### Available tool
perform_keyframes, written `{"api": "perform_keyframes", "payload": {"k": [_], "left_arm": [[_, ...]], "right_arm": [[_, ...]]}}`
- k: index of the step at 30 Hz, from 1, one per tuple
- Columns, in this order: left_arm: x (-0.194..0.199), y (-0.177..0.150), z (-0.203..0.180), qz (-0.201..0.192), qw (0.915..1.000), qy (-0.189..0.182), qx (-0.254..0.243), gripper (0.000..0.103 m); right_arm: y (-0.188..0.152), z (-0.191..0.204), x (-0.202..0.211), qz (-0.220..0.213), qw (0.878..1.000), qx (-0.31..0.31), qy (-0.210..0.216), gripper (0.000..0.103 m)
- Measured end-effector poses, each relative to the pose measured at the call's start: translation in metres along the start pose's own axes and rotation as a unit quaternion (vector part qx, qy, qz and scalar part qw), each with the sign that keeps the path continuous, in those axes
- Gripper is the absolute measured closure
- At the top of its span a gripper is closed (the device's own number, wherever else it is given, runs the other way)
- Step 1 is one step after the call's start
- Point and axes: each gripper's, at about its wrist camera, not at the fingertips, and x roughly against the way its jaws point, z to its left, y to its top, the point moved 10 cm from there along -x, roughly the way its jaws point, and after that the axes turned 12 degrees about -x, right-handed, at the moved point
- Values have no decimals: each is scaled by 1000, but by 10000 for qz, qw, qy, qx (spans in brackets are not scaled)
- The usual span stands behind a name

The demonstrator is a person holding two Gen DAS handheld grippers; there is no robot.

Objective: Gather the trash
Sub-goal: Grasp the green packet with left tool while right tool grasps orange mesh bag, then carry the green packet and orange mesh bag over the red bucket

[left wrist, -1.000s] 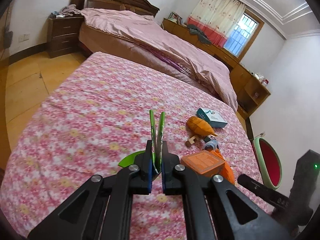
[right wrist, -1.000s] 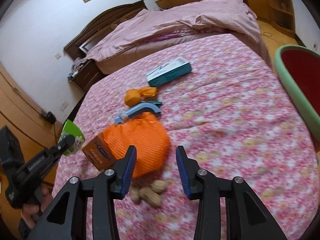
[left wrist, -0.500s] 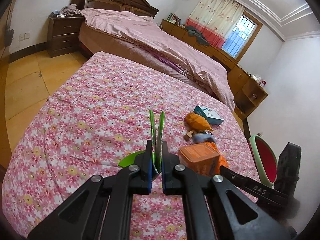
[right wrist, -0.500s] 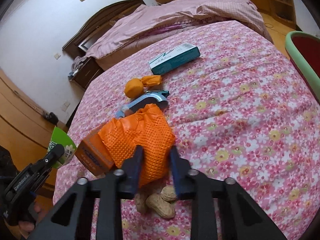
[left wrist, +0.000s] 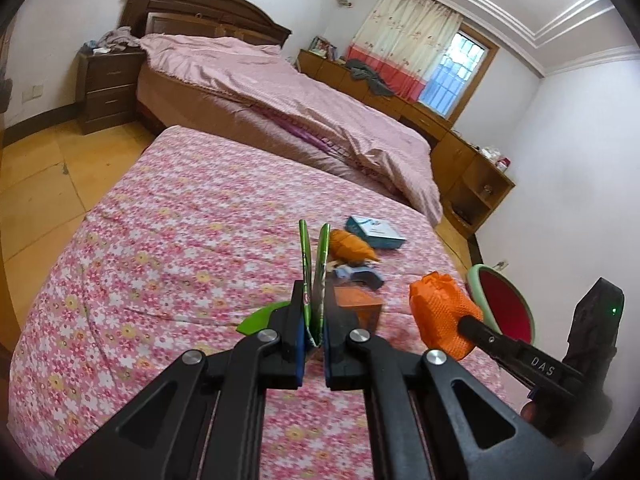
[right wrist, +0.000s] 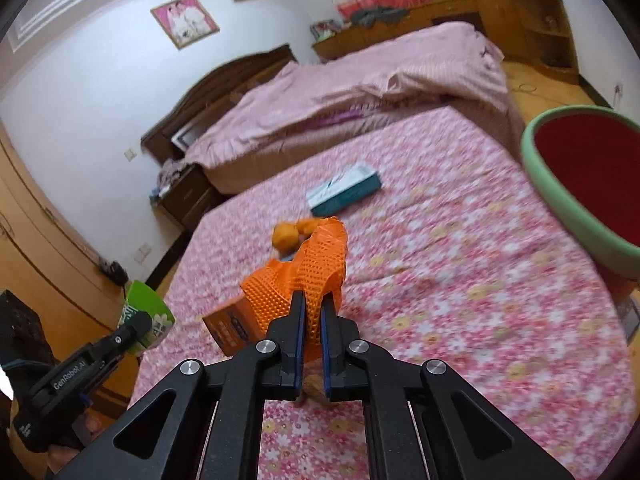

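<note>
My left gripper is shut on a flattened green wrapper, held above the flowered bedspread; it also shows in the right wrist view. My right gripper is shut on an orange mesh bag and holds it lifted off the bed; the bag also shows in the left wrist view. On the bed lie an orange box, an orange crumpled bag, a teal box and a blue-grey object. Peanuts show partly below my right fingers.
A green-rimmed red bin stands off the bed's right side, also in the left wrist view. A second bed with a pink cover lies beyond. A dark nightstand and wooden floor are at the left.
My right gripper closed on the orange mesh bag and lifted it off the bed, uncovering the orange box. My left gripper still holds the green wrapper.
</note>
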Motion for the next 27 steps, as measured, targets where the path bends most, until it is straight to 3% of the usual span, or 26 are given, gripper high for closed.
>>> {"api": "perform_keyframes", "payload": {"k": [15,27], "left_arm": [[1,20,-89,100,9963,-766,-388,98],[-29,33,-194,250,9853,-1296,-1082,98]], "right_arm": [[43,-36,82,-901,9955,-251,-121,97],[87,-86,134,-1560,9857,-400,-492,97]]}}
